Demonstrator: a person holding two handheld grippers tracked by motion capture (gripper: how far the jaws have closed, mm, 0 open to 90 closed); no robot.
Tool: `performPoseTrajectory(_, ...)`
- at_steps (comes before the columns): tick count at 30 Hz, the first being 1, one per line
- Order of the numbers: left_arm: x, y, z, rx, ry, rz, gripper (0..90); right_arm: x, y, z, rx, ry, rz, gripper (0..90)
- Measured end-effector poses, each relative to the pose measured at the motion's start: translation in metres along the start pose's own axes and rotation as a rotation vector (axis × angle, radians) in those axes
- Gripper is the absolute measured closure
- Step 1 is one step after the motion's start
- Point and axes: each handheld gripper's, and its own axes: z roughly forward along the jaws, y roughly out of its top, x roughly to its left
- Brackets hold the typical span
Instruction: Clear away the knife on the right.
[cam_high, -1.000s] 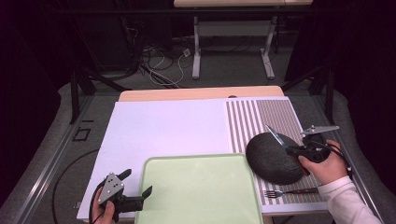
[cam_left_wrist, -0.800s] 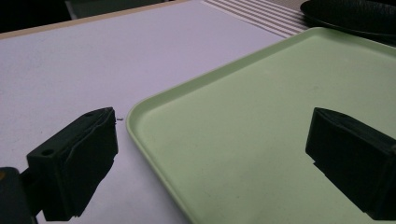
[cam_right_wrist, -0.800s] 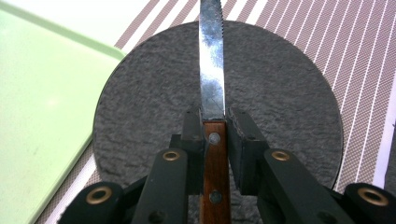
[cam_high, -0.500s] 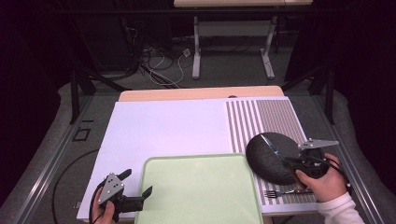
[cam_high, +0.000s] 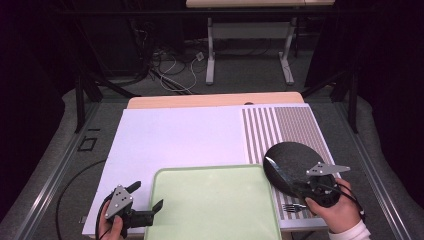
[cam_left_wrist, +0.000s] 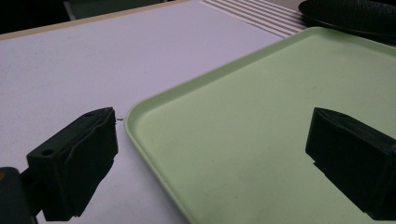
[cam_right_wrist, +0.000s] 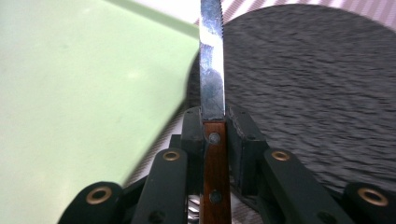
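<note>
Right gripper (cam_right_wrist: 214, 122) lower now, clamping knife (cam_right_wrist: 212, 60)

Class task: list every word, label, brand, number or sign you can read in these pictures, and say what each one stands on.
No readable text, number or sign.
Knife: blade and wooden handle unmarked.
Green tray: plain.
Black plate: plain.
Fork: too small to tell.
Striped mat: stripes, no lettering.

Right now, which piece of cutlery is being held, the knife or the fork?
The wooden-handled steel knife, clamped in the right gripper over the black round plate. The small metal fork just lies on the striped mat.
</note>
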Motion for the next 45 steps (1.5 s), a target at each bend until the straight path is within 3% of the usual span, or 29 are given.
performPoseTrajectory(15,0.0,0.0,-0.001,-0.002,-0.001,0.003,2.7,0.051,0.004,0.017,0.013,0.122,-0.078,77.2)
performPoseTrajectory(22,0.0,0.0,0.0,-0.001,-0.002,0.003,2.7,0.067,0.01,0.028,0.036,0.165,-0.11,77.2)
performPoseTrajectory(26,0.001,0.0,-0.001,-0.002,-0.002,0.002,2.7,0.075,0.014,0.034,0.021,0.185,-0.119,77.2)
performPoseTrajectory(35,0.001,0.0,-0.001,-0.008,0.001,-0.005,2.7,0.082,0.014,0.042,0.038,0.207,-0.126,77.2)
performPoseTrajectory(45,0.001,0.0,-0.001,-0.006,0.0,-0.001,2.7,0.086,0.009,0.055,0.094,0.239,-0.119,77.2)
